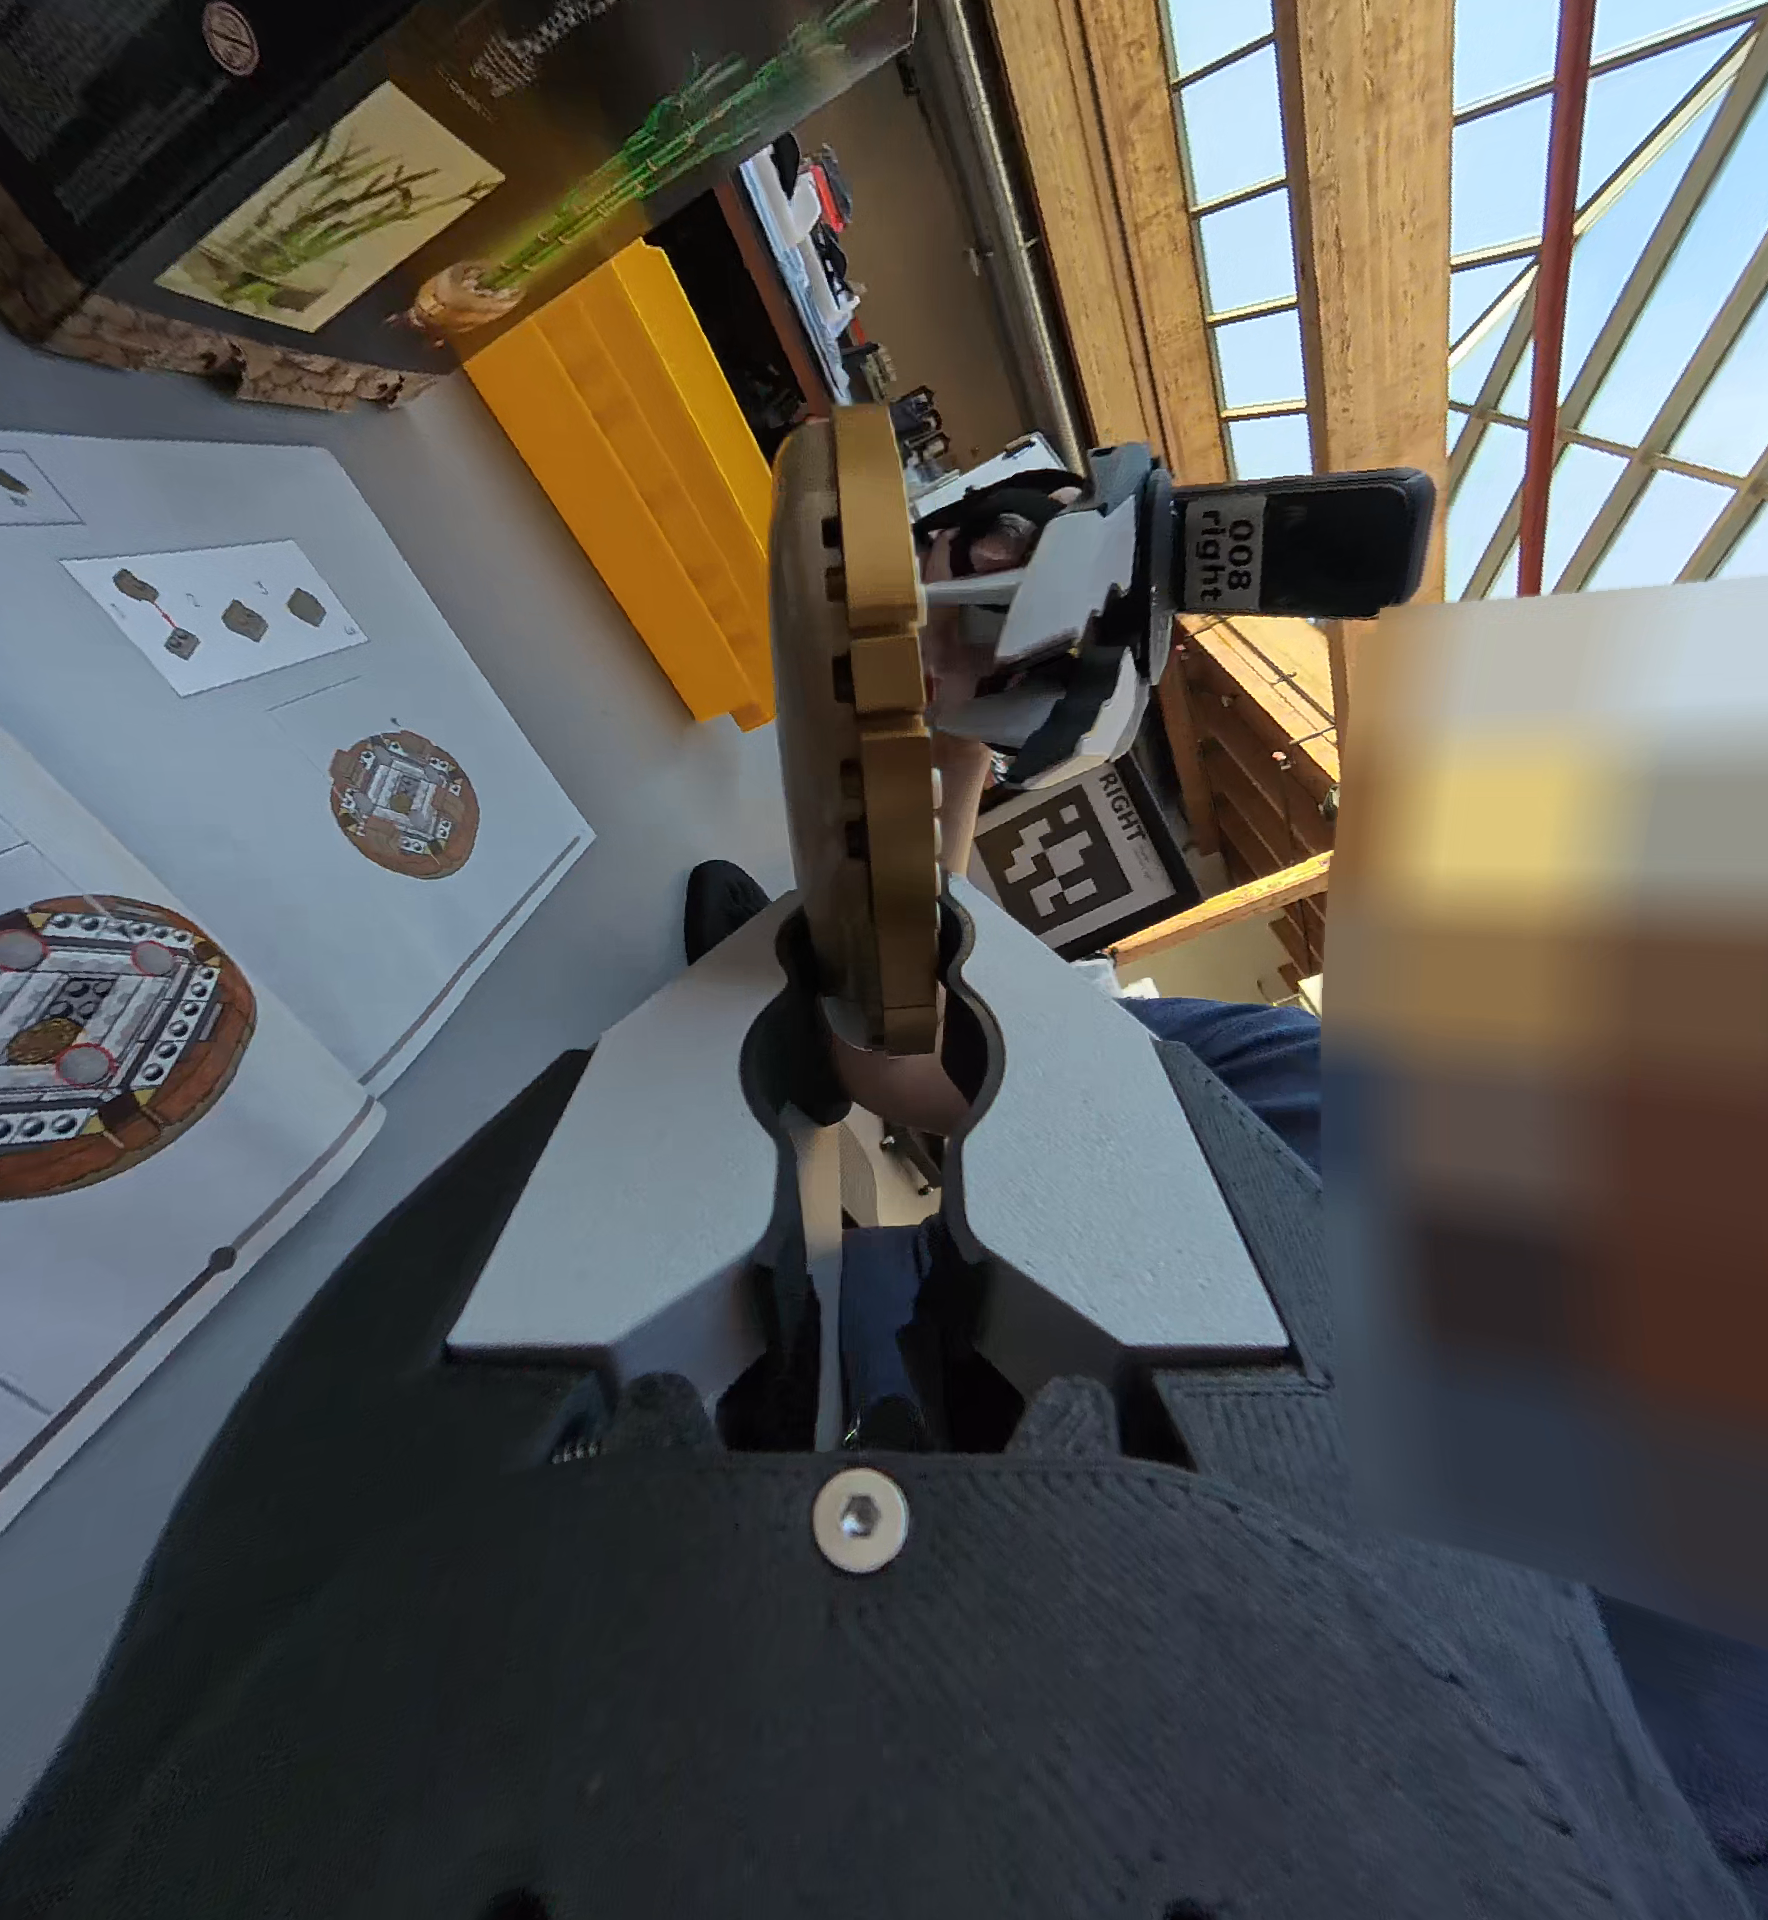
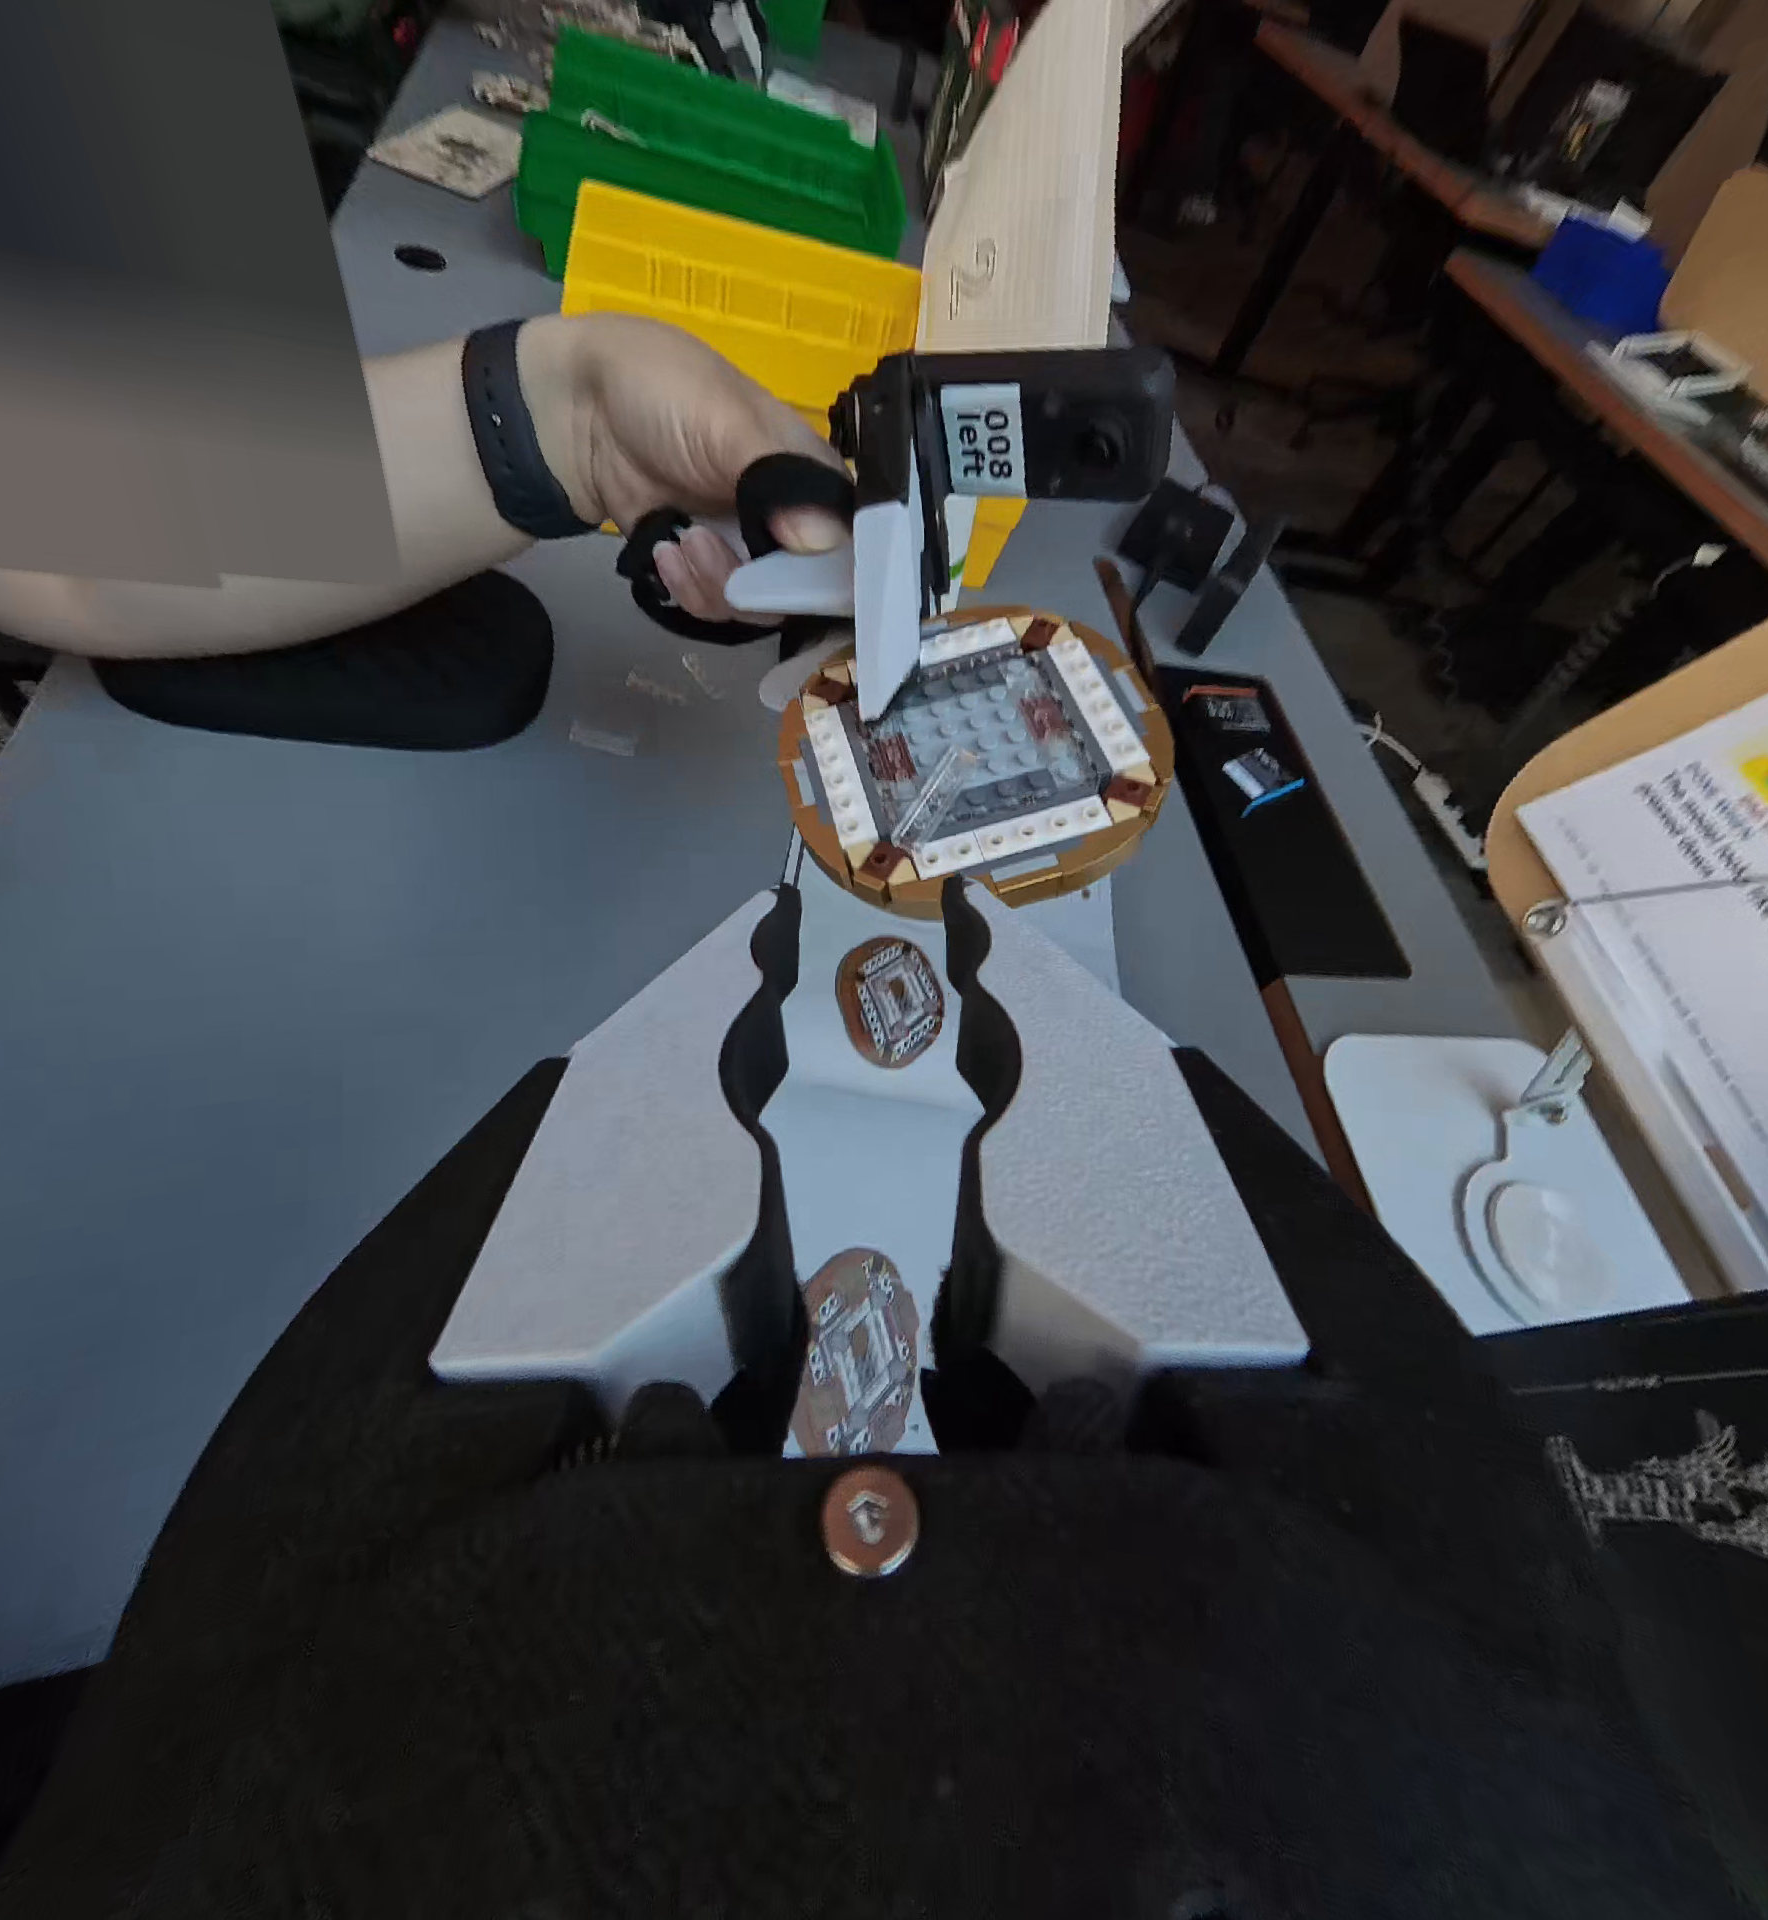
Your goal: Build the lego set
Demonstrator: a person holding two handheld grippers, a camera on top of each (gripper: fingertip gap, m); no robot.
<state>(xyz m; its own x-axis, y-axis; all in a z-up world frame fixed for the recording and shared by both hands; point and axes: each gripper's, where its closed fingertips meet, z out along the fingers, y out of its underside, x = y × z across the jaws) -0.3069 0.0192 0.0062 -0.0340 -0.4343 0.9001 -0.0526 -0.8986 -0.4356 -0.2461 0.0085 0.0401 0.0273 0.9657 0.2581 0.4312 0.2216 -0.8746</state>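
Left tongs (image 1: 875, 997) clamp the round brown Lego base (image 1: 859, 727) by its rim, holding it edge-on to their camera, raised off the grey tabletop (image 2: 288, 935). Right tongs (image 2: 869, 894) stand parted with nothing between them, tips just short of the base's near edge (white bricks frame grey studs). Open instruction booklet (image 1: 236, 748) lies beneath; yellow bin (image 1: 641, 468) behind.
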